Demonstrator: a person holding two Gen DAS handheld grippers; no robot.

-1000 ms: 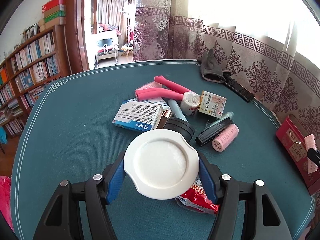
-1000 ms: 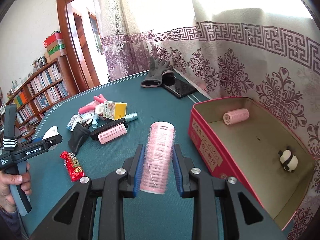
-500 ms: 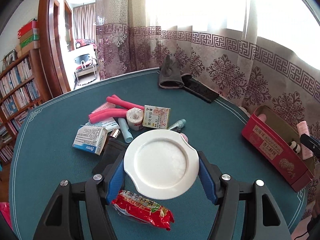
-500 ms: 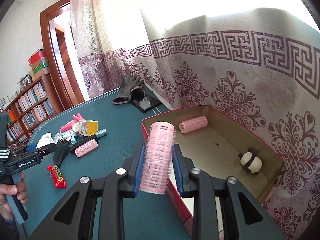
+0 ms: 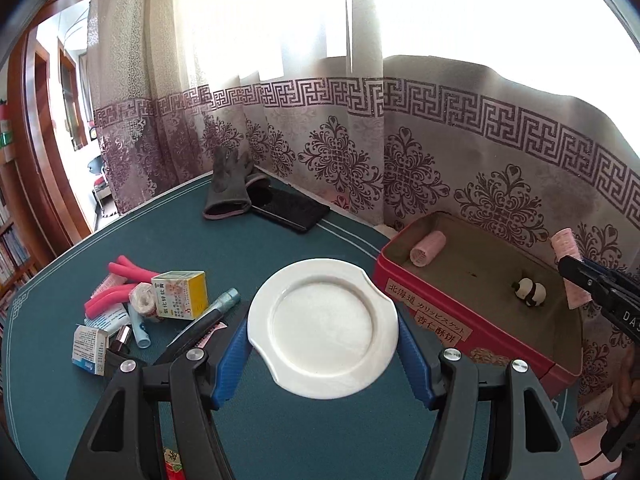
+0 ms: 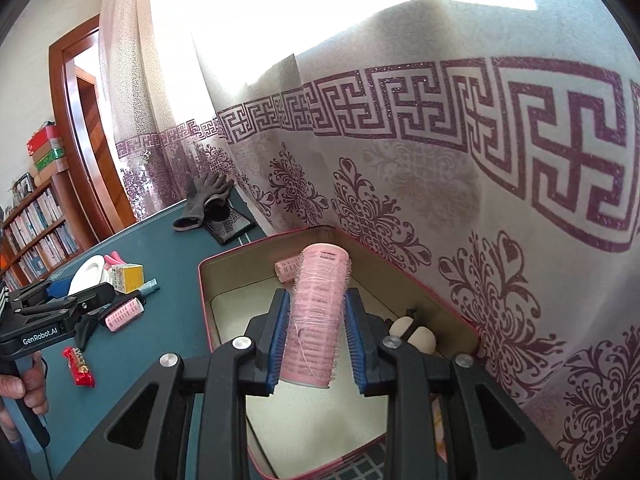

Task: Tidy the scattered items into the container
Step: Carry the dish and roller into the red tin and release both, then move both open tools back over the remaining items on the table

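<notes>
Both jaws loaded: right gripper (image 6: 316,336) pinches a light, springy pink hair roller (image 6: 318,312) mid-barrel over the red tin (image 5: 452,308); left gripper (image 5: 322,348) clamps a slick, breakable white plate (image 5: 322,322) by opposite rims beside it.

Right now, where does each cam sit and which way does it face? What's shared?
Left wrist: on the left claw, angled down over the green table toward the curtain; claw grips a white plate; right claw and a hand show at far right.
Right wrist: on the right claw, above the red tin; claw grips a pink hair roller; left claw and fingers show at left.
Shared: tin, panda figure, grey glove.
</notes>
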